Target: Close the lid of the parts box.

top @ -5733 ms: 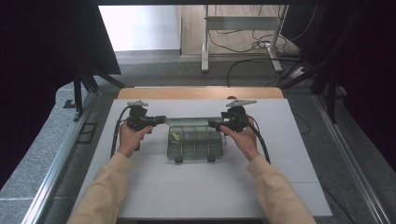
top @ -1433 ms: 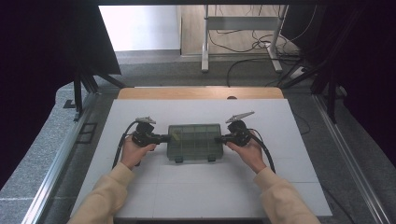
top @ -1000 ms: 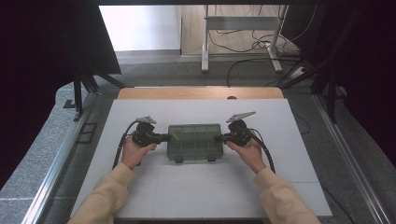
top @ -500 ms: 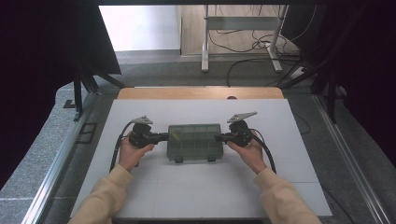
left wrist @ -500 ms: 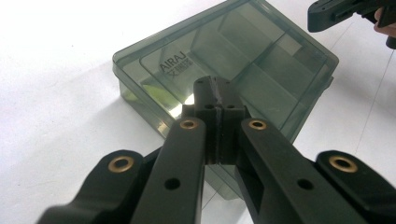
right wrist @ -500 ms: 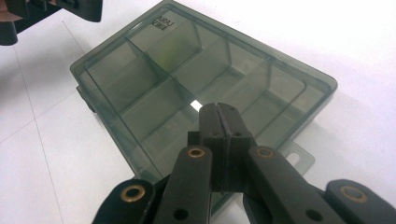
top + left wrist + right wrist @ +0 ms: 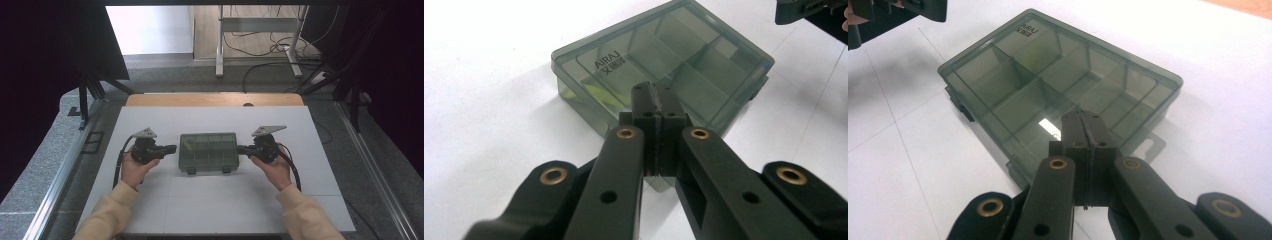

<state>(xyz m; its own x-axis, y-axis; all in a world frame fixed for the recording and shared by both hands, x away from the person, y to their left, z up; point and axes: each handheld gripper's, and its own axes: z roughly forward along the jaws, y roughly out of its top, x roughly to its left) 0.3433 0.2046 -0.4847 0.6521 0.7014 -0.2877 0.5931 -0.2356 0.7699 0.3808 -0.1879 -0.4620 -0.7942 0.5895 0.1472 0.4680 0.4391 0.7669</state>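
Nearest the viewer, two cream sleeves [image 7: 112, 212] enter from the lower edge, each hand holding one set of tongs over the white worktop [image 7: 215, 210]. The left hand [image 7: 131, 170] grips the left tongs [image 7: 172, 148], which point toward the left end of the box and stop just beside it; in the left gripper view their jaws are pressed together with nothing between them, the tip lying over the near edge of the box. The right hand [image 7: 272, 170] grips the right tongs [image 7: 240, 149], likewise pressed together and empty, their tip at the right end of the box; whether it touches cannot be told.

Between the two lies the smoky translucent compartment box [image 7: 208, 151], lid closed, flat on the worktop near its middle. Inner dividers show through the lid, and two latches sit on the side facing the person. A raised brand mark [image 7: 610, 64] occupies one lid corner; something yellowish shows faintly beneath it.

Beyond the white sheet runs a wooden worktop strip [image 7: 215, 99], then floor cables [image 7: 265, 47] and a metal frame stand [image 7: 260, 25].
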